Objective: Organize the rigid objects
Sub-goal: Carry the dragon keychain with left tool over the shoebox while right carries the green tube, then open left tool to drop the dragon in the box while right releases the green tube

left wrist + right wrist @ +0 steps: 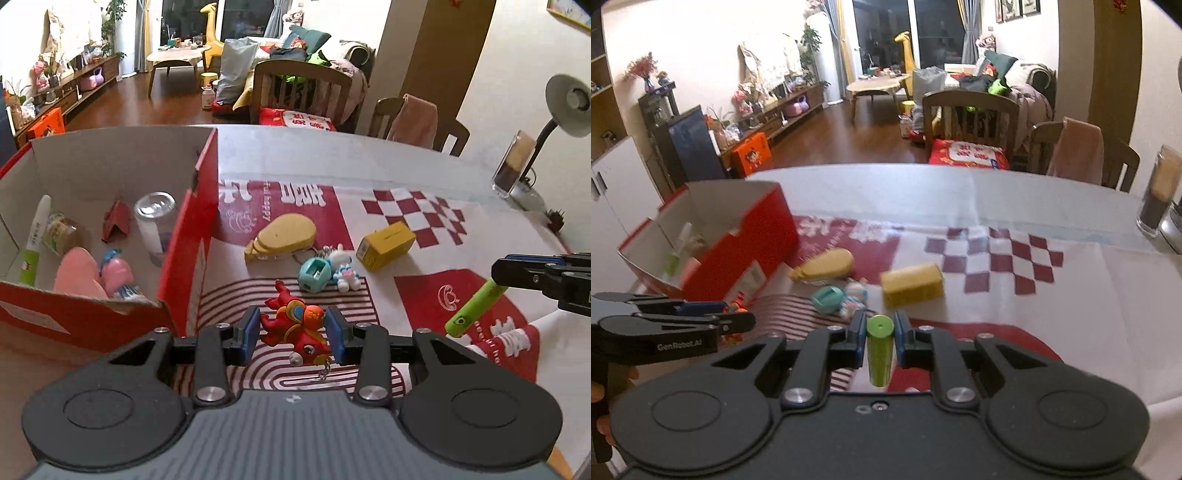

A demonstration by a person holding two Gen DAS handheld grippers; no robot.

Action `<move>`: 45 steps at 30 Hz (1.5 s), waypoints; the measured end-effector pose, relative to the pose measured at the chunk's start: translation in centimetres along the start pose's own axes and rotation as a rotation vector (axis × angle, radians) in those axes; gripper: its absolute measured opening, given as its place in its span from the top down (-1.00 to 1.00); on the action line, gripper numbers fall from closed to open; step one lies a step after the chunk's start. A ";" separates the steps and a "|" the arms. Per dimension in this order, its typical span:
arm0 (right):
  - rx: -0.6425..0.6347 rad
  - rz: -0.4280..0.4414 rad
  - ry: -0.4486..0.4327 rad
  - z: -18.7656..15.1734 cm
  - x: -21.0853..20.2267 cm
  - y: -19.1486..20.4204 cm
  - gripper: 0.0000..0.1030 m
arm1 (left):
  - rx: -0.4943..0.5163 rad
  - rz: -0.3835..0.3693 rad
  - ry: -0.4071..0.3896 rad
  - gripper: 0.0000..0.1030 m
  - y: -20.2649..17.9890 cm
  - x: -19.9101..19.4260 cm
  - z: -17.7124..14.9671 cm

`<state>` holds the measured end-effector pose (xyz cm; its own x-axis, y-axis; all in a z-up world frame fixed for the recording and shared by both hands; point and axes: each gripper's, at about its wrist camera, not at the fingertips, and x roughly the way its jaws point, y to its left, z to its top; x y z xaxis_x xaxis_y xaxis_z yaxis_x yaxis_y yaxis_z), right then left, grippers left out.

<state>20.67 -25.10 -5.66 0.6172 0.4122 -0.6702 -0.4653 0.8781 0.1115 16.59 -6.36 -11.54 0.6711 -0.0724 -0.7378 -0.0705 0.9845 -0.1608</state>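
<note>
My left gripper (pixel 291 332) is shut on a red and orange toy figure (pixel 295 326), held just above the cloth, right of the red cardboard box (pixel 192 236). My right gripper (pixel 880 338) is shut on a green cylinder (pixel 880 350); it also shows at the right of the left wrist view (pixel 476 306). On the cloth lie a yellow flat toy (pixel 284 234), a yellow box (pixel 386 245), a teal sharpener (pixel 314 273) and a white bunny keychain (pixel 343 269). The red box holds a clear glass (pixel 155 221), a pink item (pixel 77 273) and several others.
A patterned red and white cloth (pixel 424 295) covers the table. A glass (pixel 511 166) and a desk lamp (pixel 565 107) stand at the far right. Wooden chairs (pixel 303 92) stand behind the table's far edge.
</note>
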 end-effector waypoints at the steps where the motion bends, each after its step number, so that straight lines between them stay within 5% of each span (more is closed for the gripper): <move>1: -0.004 0.006 -0.008 0.5 -0.2 0.5 0.72 | -0.002 -0.007 -0.003 0.27 0.3 -0.5 0.3; 12: -0.065 0.076 -0.098 6.9 -0.6 8.0 0.72 | 0.009 -0.055 -0.062 0.27 5.4 -5.9 5.4; 23: -0.105 0.104 -0.088 9.9 3.2 16.2 0.72 | 0.017 -0.001 -0.138 0.27 14.5 -9.1 9.3; 34: -0.126 0.081 0.031 8.5 9.3 20.9 0.72 | 0.048 0.102 -0.072 0.27 23.6 -6.2 9.7; 45: -0.218 -0.029 0.156 6.4 14.5 24.0 0.72 | 0.187 0.161 0.040 0.27 25.8 -1.3 9.4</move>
<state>22.50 3.47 -8.04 0.5352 0.3301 -0.7776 -0.5848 0.8090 -0.0591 20.88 20.65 -8.58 0.6323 0.0849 -0.7701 -0.0339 0.9961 0.0819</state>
